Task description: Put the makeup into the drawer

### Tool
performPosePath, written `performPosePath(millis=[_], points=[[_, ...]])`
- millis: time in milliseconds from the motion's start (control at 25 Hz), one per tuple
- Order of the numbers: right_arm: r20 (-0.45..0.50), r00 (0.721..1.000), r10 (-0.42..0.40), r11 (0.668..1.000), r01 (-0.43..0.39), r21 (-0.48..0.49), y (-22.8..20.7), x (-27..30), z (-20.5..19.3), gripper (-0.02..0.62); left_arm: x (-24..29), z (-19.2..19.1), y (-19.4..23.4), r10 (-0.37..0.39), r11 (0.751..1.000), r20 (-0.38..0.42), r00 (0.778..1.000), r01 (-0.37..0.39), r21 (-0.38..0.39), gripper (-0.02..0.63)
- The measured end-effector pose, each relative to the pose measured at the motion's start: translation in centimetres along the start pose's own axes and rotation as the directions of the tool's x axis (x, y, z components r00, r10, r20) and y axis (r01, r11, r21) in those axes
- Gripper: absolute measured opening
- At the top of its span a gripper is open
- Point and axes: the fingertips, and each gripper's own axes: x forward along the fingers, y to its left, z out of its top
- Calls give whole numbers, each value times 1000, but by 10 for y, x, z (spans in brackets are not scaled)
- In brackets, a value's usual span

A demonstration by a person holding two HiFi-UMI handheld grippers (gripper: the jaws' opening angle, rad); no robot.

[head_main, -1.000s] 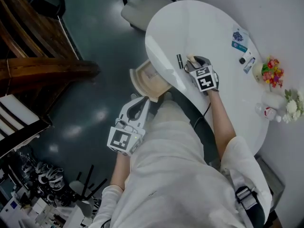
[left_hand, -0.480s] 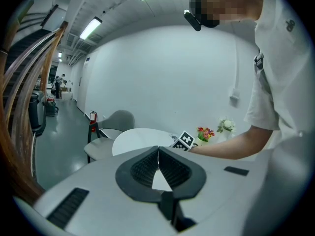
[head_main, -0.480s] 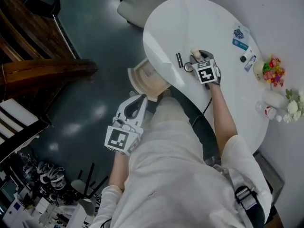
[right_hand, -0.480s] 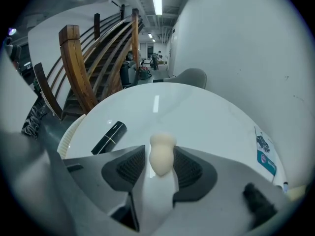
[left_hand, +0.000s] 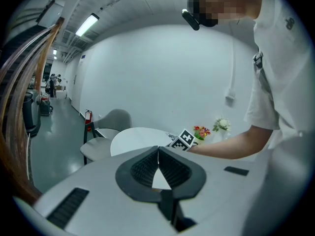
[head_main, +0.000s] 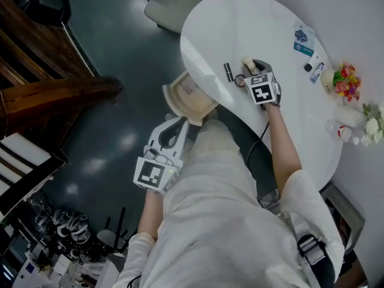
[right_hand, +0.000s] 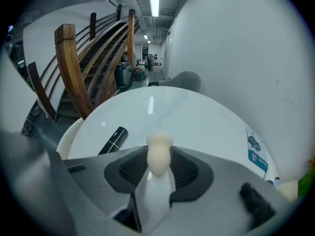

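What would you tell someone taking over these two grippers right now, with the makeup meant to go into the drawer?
Right gripper: jaws have just been closing and now grip the cream makeup piece at the table.
Left gripper: shut, empty, held low near the drawer.
Black tube: lying on the table beside the right gripper.
Done: drawer open, cream piece gripped.
Left: carry the cream piece into the drawer, then the black tube.

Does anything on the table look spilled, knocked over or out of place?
Nothing stands out. The black tube lies flat on the table, the drawer stands open, and the right gripper has just been closing on the cream sponge.
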Motion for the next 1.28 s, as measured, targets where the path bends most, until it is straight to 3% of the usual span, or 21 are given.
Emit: performPosePath(millis=[280,520,760,1280], points=[[37,999,-33,999,33,17,28,-29,21,140,-21,-2,21,-63,998,-1,998,63,2,11],[88,996,-17,1000,15,25,83,-57,42,140,-43,-11,42,-137,990,-27,990,138,18,11],[118,992,35,999,-38,25,152,-58,49,140,-58,-19,63,-206,977,-59,977,209,47,11],[52,984,171,985,-171,-8,274,-14,29,140,-72,-48,97,-280,954,-104,954,289,85,11]])
